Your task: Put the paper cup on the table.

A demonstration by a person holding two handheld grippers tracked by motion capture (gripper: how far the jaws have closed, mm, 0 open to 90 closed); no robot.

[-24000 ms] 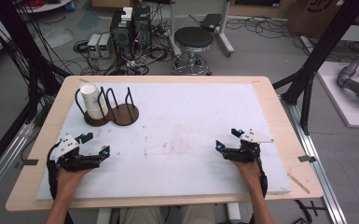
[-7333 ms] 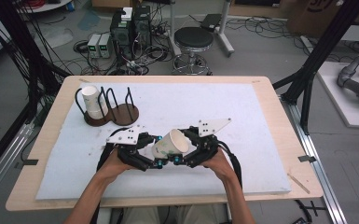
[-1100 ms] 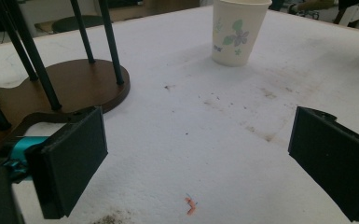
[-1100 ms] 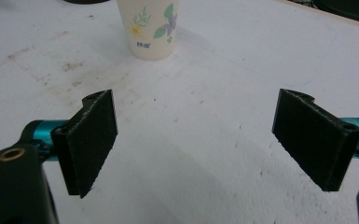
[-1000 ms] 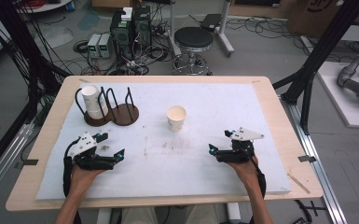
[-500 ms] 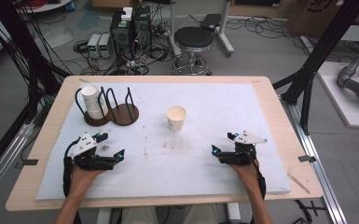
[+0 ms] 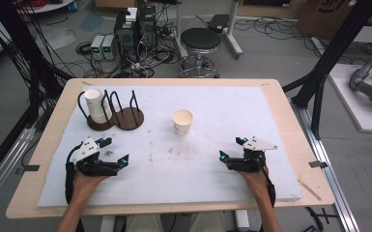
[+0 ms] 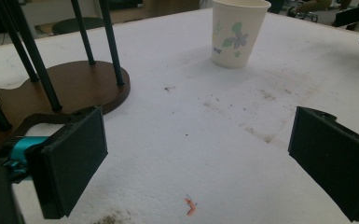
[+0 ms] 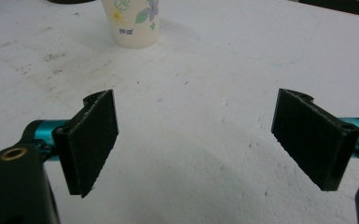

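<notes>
At the far left of the surface (image 7: 270, 101) stands a dark wooden rack (image 7: 121, 116) with black wire hoops, and a short stack of paper cups (image 7: 94, 104) sits inside its left half. Nearer, on the left, the left tongs (image 7: 113, 152) rest low over the white mat with the jaws spread wide and nothing between them; the left gripper view shows both black pads well apart.

Toward the middle, a little to the far side, a single paper cup (image 7: 182, 122) stands upright and open-mouthed, apart from the rack and well clear of both hands. It looks empty, so I'd judge it very light and easy to tip or push along the mat. The thin wall should be soft and crush under a hard squeeze; the rolled rim is the stiffer part. A gentle pinch across the body just under the rim, or over the rim with one pad inside, seems the safest hold.

On the near right, the right tongs (image 7: 232, 152) are likewise spread and empty, pointing toward the cup.
</notes>
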